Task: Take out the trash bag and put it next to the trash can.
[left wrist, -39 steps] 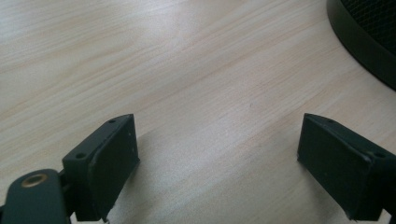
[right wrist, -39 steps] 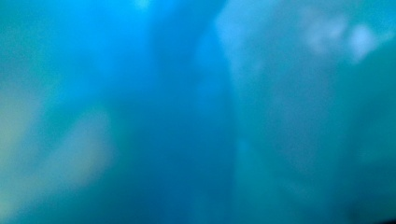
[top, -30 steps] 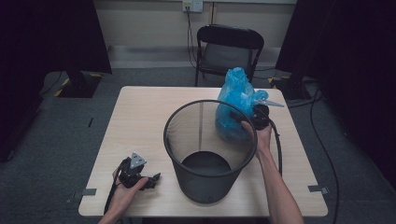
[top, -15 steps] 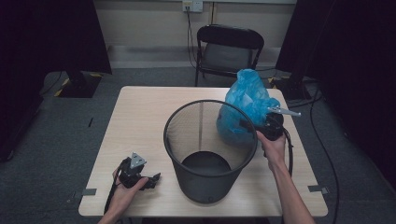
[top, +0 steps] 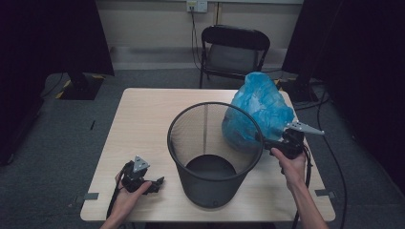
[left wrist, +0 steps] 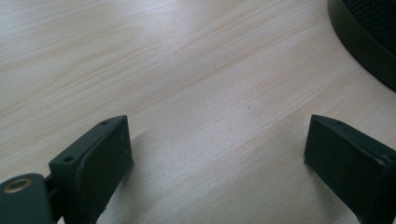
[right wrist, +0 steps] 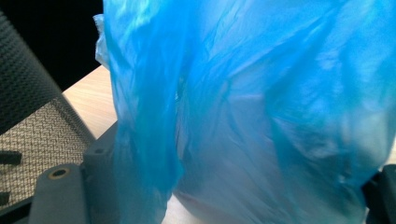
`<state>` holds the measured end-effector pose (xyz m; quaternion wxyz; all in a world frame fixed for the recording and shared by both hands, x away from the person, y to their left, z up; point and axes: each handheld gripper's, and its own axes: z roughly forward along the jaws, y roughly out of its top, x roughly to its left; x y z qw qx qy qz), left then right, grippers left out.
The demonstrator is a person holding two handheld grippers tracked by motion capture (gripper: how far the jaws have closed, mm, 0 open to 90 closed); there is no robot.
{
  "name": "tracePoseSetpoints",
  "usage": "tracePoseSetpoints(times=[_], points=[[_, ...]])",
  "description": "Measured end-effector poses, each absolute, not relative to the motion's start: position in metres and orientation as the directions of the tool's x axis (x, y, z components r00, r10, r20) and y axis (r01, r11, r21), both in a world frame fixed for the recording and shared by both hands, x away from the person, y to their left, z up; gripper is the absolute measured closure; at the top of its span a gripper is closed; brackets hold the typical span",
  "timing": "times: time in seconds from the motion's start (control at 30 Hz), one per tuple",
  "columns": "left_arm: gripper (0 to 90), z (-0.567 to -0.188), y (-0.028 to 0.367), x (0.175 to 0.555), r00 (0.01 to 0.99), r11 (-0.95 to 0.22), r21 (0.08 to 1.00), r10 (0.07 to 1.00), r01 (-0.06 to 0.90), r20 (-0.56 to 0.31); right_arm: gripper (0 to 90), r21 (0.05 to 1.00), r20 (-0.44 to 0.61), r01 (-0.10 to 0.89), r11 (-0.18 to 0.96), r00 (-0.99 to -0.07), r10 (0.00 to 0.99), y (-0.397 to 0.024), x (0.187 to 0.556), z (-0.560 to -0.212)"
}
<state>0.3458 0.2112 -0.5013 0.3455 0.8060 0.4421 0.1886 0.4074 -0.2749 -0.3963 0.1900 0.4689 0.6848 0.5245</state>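
on the pale wood-grain table (top: 143,124), a round black wire-mesh bin (top: 212,152) is standing upright, its open mouth facing up and its solid dark floor showing through the fine mesh. just beside it on the far right, a crinkled, glossy blue plastic bag (top: 260,112) is bulging into a tall lump, its long axis running roughly upright with the peak pointing up and away from the person; part of it is showing through the bin's mesh wall. the right gripper (top: 279,143) is gripping the bag's lower edge, the thin film bunching between its jaws in the right gripper view. near the table's front left corner, the left gripper (top: 155,183) is resting low on the wood, its blocky matte black jaws standing wide apart around bare grain, the bin's base curving past nearby.
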Motion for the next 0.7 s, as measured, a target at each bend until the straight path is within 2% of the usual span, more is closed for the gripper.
tracePoseSetpoints(times=[0.23,0.33,0.7], points=[[6.8,-0.501,0.211,0.346,0.54,-0.373,0.724,0.842,0.581,0.0,17.1,0.898,0.228,0.44,0.016,-0.496,0.838,-0.28,0.389,-0.396],[6.8,-0.501,0.211,0.346,0.538,-0.371,0.724,0.843,0.582,-0.001,17.5,0.906,0.182,0.421,0.044,-0.483,0.857,-0.282,0.378,-0.398],[6.8,-0.501,0.211,0.346,0.539,-0.372,0.724,0.842,0.581,0.0,18.7,0.862,0.155,0.495,0.109,-0.462,0.873,-0.292,0.348,-0.43]])
